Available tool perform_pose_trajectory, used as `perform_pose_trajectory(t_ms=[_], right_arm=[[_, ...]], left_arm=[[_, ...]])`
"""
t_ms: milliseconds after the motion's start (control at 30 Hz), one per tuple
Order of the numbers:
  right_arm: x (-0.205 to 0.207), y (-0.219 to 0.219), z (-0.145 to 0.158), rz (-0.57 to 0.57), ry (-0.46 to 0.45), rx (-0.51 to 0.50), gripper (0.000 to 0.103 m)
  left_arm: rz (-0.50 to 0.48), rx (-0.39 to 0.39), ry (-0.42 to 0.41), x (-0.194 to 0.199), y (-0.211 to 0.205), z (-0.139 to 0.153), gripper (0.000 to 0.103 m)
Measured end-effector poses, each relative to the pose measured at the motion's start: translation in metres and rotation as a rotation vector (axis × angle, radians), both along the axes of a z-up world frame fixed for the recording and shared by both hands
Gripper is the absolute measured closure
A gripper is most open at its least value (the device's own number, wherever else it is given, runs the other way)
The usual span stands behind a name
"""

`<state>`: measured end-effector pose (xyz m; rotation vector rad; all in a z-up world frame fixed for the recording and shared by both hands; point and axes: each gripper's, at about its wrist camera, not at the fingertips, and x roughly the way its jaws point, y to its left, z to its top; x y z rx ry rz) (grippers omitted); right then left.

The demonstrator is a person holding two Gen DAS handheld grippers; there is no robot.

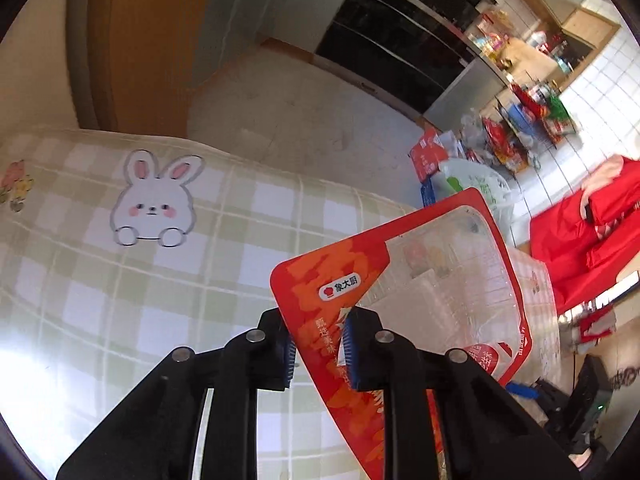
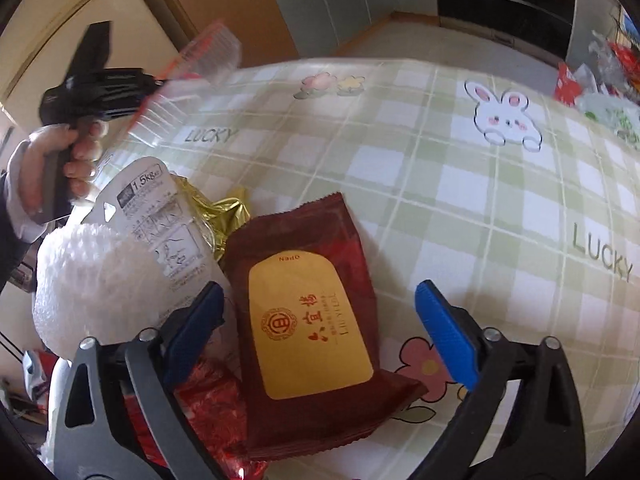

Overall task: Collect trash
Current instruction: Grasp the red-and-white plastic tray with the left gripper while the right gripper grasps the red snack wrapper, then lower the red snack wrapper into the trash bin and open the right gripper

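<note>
My left gripper (image 1: 318,350) is shut on a clear plastic food tray with a red-orange printed sleeve (image 1: 404,300) and holds it up above the checked tablecloth (image 1: 120,280). In the right wrist view the left gripper (image 2: 100,84) and the tray (image 2: 188,84) show at the upper left, lifted. My right gripper (image 2: 320,332) is open, its jaws on either side of a dark red wet-wipe pack with a yellow label (image 2: 316,320) lying on the tablecloth (image 2: 440,184). Beside the pack lie a white foam net (image 2: 88,280), a printed white label card (image 2: 160,216), a gold wrapper (image 2: 224,216) and a red foil wrapper (image 2: 208,412).
A pile of bags and packages (image 1: 460,168) lies on the floor past the table's far edge, by a rack of goods (image 1: 528,120). A red garment (image 1: 588,232) hangs at the right. Dark cabinets (image 1: 400,40) and a wooden door (image 1: 148,40) stand beyond.
</note>
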<state>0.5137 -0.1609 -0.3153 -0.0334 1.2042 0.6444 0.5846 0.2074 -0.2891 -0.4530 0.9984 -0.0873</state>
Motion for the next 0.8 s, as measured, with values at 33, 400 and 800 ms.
perform_pose_trajectory(t_ms=[33,400,800], right_arm=[[-0.001,0.0,-0.002,-0.009,0.012,-0.014,0.025],[-0.024,-0.034,0.037,-0.127,-0.055,-0.012,0.046],[-0.137,-0.06,0.171,-0.181,-0.347,0.172,0.046]], left_arm=[[0.02,-0.015,-0.013,-0.004,0.002,0.006,0.084],[0.076,0.025,-0.145,-0.075,0.022,0.078,0.084],[0.082,0.176,-0.304,-0.206,-0.004,0.209,0.084]])
